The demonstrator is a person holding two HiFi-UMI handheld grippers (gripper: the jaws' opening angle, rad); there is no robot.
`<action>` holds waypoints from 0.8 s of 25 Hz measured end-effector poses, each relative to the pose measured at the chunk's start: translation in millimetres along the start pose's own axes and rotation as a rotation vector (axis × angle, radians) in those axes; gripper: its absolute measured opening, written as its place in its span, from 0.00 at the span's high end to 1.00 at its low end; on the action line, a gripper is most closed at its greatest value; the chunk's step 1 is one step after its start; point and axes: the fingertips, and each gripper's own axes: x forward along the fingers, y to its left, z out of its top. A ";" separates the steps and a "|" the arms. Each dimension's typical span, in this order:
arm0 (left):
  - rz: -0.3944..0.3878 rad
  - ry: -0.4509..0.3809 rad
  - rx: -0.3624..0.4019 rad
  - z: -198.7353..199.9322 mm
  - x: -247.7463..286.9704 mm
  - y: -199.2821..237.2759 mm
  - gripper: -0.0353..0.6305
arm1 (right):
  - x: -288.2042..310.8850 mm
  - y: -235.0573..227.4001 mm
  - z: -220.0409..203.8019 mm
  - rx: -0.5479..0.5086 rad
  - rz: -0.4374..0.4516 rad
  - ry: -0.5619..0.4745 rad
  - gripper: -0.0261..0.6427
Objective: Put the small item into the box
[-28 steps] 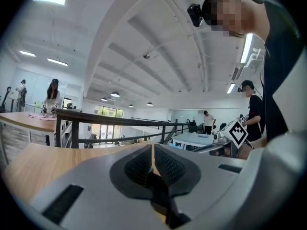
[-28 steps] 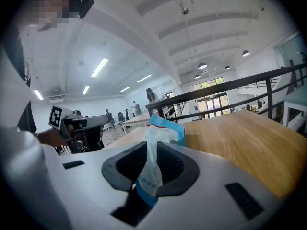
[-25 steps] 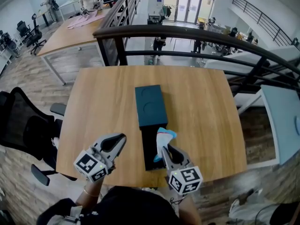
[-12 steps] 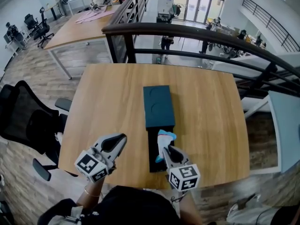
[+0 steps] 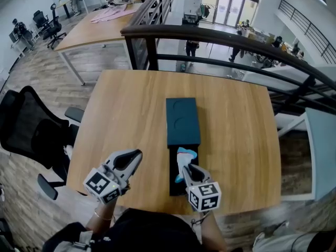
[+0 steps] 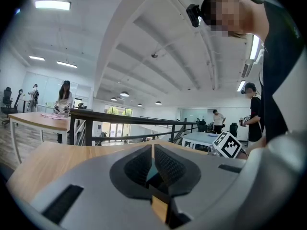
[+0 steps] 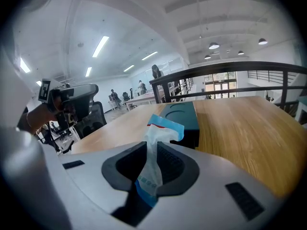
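A wooden counter [image 5: 126, 114] carries one long box [image 5: 183, 121], lying near-to-far at its middle. The box is in two parts: a teal cover with two round outlines pressed into its top, and a black tray [image 5: 175, 186] that sticks out from under the cover's near end. The tray lies open on top. Its inside is dark, and nothing can be made out in it.

The right gripper [image 5: 185, 167] hangs over the open tray, pointing away toward the teal cover. Its fingers [image 7: 173, 164] are clenched on a small white packet [image 5: 184, 155] with blue edges and a thin red stripe. The packet's lower end is pinched between the pads. Its crumpled upper end stands up past the fingertips, just near of the cover's edge. From above, the packet sits within the outline of the tray, but whether it touches the tray's floor cannot be told.

The left gripper [image 5: 133, 157] is held to the left of the box, over bare wood near the counter's near edge, well apart from the tray. Its fingers [image 6: 138, 166] are pressed together with nothing between them.

A black office chair [image 5: 26, 135] stands off the counter's left side, and a dark railing [image 5: 210, 35] runs beyond its far edge.
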 end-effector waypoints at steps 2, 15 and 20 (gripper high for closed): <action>-0.011 0.002 -0.005 2.4 1.1 -1.0 0.90 | 4.1 -1.6 -2.3 -0.002 -0.003 0.015 0.85; -0.010 -0.025 -0.005 4.3 8.1 10.2 0.90 | 28.2 -11.5 -28.5 -0.022 -0.006 0.159 0.85; 0.015 -0.001 -0.023 -1.5 4.0 19.1 0.90 | 35.3 -10.8 -34.9 -0.051 -0.008 0.208 0.84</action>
